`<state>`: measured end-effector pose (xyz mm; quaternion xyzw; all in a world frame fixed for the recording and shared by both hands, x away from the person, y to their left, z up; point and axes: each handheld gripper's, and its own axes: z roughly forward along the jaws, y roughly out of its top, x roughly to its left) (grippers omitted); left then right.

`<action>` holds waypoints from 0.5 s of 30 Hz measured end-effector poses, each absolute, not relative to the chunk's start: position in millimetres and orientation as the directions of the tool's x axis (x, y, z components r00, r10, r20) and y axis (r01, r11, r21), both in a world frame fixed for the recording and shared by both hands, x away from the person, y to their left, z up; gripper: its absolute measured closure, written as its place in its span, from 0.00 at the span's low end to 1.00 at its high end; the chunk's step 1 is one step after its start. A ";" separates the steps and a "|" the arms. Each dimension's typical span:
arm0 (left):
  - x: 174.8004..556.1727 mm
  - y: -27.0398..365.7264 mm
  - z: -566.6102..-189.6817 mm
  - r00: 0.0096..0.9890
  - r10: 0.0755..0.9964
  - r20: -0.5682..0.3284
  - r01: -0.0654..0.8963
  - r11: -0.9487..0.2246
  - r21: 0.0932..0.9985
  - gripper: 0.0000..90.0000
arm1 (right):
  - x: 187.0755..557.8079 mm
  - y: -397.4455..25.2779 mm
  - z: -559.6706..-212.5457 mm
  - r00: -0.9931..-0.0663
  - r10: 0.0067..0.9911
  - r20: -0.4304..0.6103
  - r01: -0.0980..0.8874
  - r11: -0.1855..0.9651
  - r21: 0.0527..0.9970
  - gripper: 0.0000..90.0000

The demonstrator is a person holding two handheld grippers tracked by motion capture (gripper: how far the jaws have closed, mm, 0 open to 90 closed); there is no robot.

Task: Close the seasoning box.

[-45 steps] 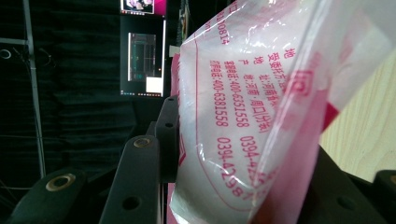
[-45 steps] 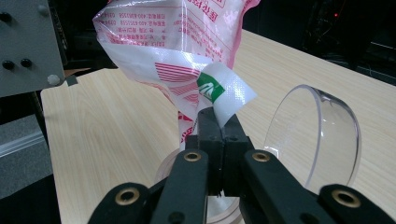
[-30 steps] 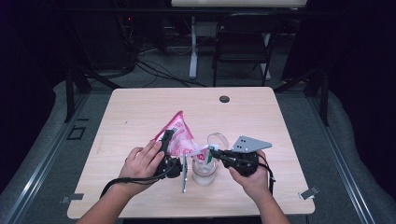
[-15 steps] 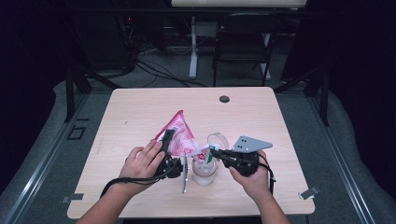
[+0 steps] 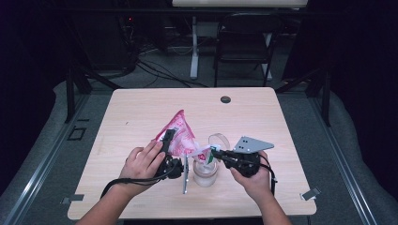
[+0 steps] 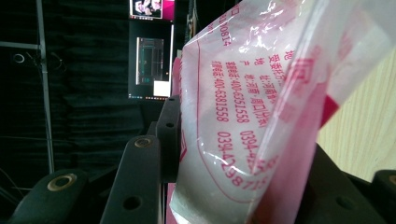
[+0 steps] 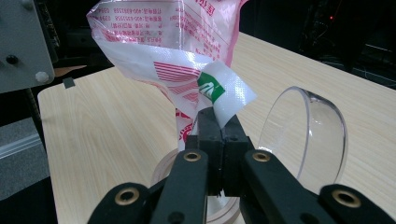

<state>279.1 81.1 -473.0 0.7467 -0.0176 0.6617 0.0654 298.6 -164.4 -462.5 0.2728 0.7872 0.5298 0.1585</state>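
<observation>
High view. My left gripper (image 5: 167, 138) is clamped on the body of the pink-and-white plastic bag (image 5: 180, 136), which rises tilted above my left fingers. My right gripper (image 5: 215, 153) pinches the bag's lower corner, directly over the mouth of the clear glass jar (image 5: 205, 171) standing between my 2 hands on the wooden table (image 5: 141, 108). The jar's clear hinged lid (image 5: 219, 140) stands open just beyond my right fingertips. A slim metal utensil (image 5: 185, 174), probably a spoon, lies flat beside the jar, near my left hand (image 5: 143, 164). Compared with 1 s ago, the grip points and the bag's tilt are nearly unchanged; I judge the bag is being held steady to pour, not repositioned.

Left gripper view. The bag (image 6: 243, 116), printed in red characters, is squeezed between my 2 black jaws and fills the space ahead of them. The table (image 6: 364, 135) lies to the far side.

Right gripper view. My jaws are closed tight on the white-and-green corner flap (image 7: 224, 93) of the bag (image 7: 173, 42). The jar's rim (image 7: 163, 172) sits just below my fingertips, and the open lid (image 7: 303, 135) is beside them.
</observation>
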 end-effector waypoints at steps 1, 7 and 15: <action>279.1 81.1 -472.9 0.123 0.060 0.991 -0.113 -0.991 0.074 0.71 | 298.5 -164.2 -462.5 -0.801 0.598 0.039 0.261 0.290 0.921 1.00; 279.0 80.9 -473.3 0.124 0.057 0.991 -0.112 -0.991 0.071 0.71 | 298.3 -164.2 -462.5 -0.799 0.600 0.035 0.260 0.292 0.920 1.00; 279.7 80.8 -474.7 0.124 0.063 0.990 -0.125 -0.989 0.078 0.71 | 298.6 -164.8 -462.5 -0.797 0.602 0.037 0.262 0.291 0.920 0.99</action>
